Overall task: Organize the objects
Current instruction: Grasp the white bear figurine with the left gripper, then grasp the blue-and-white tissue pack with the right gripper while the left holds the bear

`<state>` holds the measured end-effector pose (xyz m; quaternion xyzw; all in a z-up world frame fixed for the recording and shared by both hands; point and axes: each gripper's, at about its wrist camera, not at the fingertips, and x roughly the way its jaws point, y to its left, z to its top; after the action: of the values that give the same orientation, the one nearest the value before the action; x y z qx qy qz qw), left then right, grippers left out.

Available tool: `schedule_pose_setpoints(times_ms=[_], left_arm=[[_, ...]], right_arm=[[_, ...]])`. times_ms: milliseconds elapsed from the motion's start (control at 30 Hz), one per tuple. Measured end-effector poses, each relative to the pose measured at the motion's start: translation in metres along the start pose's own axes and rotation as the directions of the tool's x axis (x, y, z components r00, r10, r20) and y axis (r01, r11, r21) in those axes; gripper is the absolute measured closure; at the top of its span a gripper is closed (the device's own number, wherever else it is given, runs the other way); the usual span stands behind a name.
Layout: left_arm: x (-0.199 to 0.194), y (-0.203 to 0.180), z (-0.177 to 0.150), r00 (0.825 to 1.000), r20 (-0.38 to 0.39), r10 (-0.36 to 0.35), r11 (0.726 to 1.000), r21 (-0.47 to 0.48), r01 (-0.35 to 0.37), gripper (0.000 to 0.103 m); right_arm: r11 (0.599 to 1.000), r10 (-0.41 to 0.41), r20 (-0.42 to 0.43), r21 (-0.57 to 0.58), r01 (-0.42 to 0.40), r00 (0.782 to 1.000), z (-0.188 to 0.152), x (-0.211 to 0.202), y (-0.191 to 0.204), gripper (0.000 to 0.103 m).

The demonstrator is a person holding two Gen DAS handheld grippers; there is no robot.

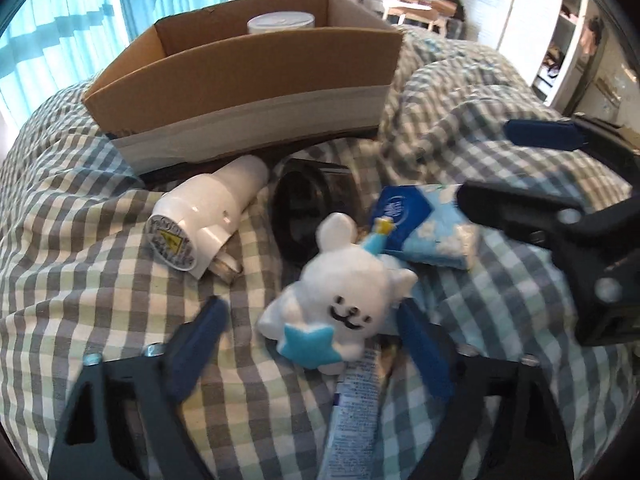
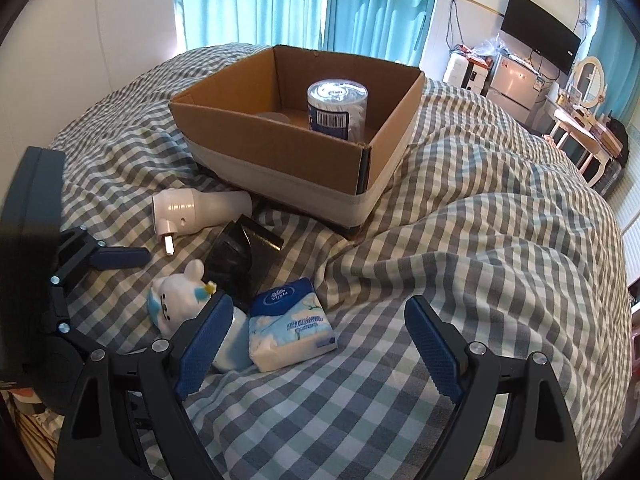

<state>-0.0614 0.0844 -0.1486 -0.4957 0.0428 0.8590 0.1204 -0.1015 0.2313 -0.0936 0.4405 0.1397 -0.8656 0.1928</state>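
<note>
My left gripper (image 1: 308, 344) has its fingers spread wide around the white plush toy (image 1: 340, 304), which lies on the bed (image 1: 100, 240) near the cardboard box (image 2: 280, 148), so I judge it is the next thing to go in. The right gripper (image 2: 320, 344) also gapes open, holding nothing, with the tissue pack (image 2: 292, 324) just ahead. A paper roll (image 2: 338, 110) already stands in the box; the white plug-in device (image 1: 204, 216) waits outside.

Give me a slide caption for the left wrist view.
Open left gripper straddling a white plush bear on the checked bedspread, brown cardboard box behind.
</note>
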Motion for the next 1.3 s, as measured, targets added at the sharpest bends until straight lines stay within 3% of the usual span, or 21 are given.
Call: schedule_pose_setpoints(times_ms=[100,500,700,967,1133,1300], left_arm=[[-0.003,0.001,-0.001,1.000,-0.002,-0.029,1.000,0.001,0.029,0.040],[-0.029,0.008,-0.008,0.999,0.036,0.017,0.999,-0.037,-0.016,0.041],[-0.046,0.031,-0.009,0.997,0.063,0.033,0.994,-0.111,-0.026,0.041],[-0.051,0.038,-0.008,0.997,0.069,0.037,0.991,-0.128,-0.028,0.040],[-0.050,0.040,-0.010,0.998,0.064,0.023,0.991,-0.134,-0.014,0.040],[-0.051,0.043,-0.011,0.998,0.063,0.012,0.990,-0.144,-0.003,0.040]], right_arm=[[1.000,-0.005,-0.014,-0.017,0.005,1.000,-0.001,0.003,0.004,0.015],[0.998,-0.021,-0.085,-0.069,0.015,0.996,-0.005,0.019,0.013,0.015],[0.993,-0.043,-0.115,-0.113,0.030,0.993,-0.007,0.026,0.022,0.023],[0.975,-0.088,-0.177,-0.218,0.048,0.980,-0.011,0.042,0.040,0.030],[0.971,-0.118,-0.160,-0.226,0.080,0.980,-0.012,0.040,0.040,0.047],[0.970,-0.126,-0.117,-0.221,0.098,0.985,-0.011,0.030,0.039,0.047]])
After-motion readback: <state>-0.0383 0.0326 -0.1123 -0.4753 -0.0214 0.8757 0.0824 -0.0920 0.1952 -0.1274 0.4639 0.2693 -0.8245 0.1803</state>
